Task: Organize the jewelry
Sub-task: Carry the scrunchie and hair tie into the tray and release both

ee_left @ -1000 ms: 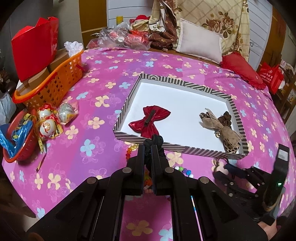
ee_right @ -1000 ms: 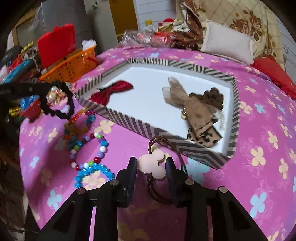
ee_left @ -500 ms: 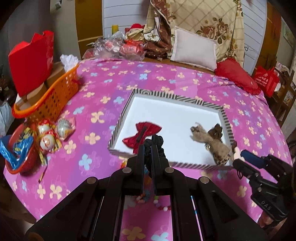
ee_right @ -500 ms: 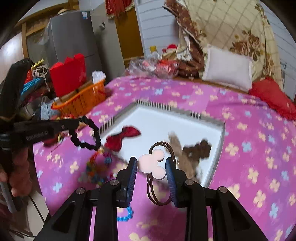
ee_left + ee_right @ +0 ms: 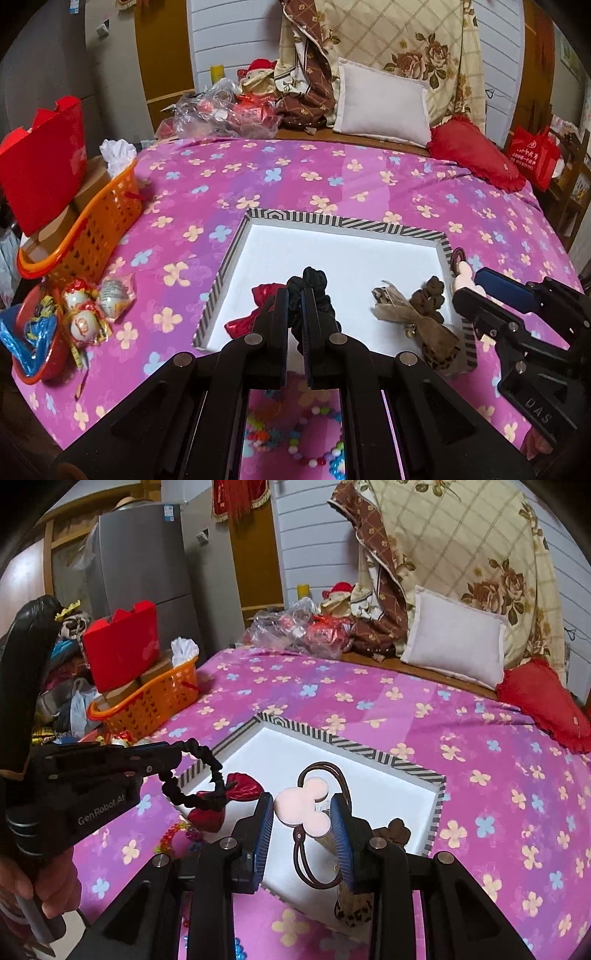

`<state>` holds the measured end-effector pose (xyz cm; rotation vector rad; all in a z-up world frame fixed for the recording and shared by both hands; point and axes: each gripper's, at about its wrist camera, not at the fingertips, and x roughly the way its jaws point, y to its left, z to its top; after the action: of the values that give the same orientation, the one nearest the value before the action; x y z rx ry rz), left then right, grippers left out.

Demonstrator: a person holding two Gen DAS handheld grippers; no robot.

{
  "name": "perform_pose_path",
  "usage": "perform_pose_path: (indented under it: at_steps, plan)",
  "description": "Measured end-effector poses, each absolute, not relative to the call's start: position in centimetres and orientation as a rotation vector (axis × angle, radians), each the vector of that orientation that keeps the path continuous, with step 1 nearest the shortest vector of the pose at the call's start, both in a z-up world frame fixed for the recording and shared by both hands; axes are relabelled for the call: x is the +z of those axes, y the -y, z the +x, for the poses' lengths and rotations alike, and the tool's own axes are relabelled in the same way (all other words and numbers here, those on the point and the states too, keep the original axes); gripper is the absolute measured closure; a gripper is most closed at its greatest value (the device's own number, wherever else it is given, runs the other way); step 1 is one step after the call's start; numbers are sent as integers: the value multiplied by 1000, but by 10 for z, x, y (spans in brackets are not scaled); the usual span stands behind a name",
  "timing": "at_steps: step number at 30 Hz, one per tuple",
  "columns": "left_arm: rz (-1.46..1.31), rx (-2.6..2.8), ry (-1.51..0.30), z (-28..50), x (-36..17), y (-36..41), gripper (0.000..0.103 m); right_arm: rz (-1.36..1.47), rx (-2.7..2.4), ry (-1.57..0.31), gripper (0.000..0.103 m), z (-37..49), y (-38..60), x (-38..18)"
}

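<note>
Both grippers were up over the near edge of the striped tray (image 5: 236,251), each carrying a hair tie. Left gripper (image 5: 294,295) was pressed nearly together, pinching a black scrunchie (image 5: 310,280); from the right wrist view the scrunchie (image 5: 195,771) hung as an open loop off the tips, drooping toward the red bow (image 5: 236,786). Right gripper (image 5: 303,808) was half spread, clamping the pink mouse-ear charm (image 5: 303,805) of a brown hair tie (image 5: 317,853), cord loop dangling down at 6 o'clock. Key relation: the tray's white floor sat straight ahead at 12 o'clock and below both tools, so I'd judge the drop needed only a short forward and downward move; left gripper seemed nearer the bow side, right gripper (image 5: 472,291) nearer the tray's right wall. Inside the tray: red bow (image 5: 258,295) at the left gripper's 11 o'clock, tan ribbon bow (image 5: 402,314) with a dark brown flower clip (image 5: 428,295) at 2 o'clock. Beaded bracelets (image 5: 314,439) lay outside the tray on the pink flowered cloth (image 5: 332,177), under the left gripper at 6 o'clock, not yet sorted. Orange basket (image 5: 92,229) at 9 o'clock held cardboard boxes.
</note>
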<state>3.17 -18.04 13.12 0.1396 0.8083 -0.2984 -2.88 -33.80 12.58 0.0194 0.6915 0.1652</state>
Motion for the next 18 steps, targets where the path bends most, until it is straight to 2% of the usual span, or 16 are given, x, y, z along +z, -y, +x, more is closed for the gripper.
perform_pose_path:
  at_steps: [18]
  plan:
    - [145, -253, -971, 83, 50, 194, 98, 52, 160, -885, 72, 21, 337, 33]
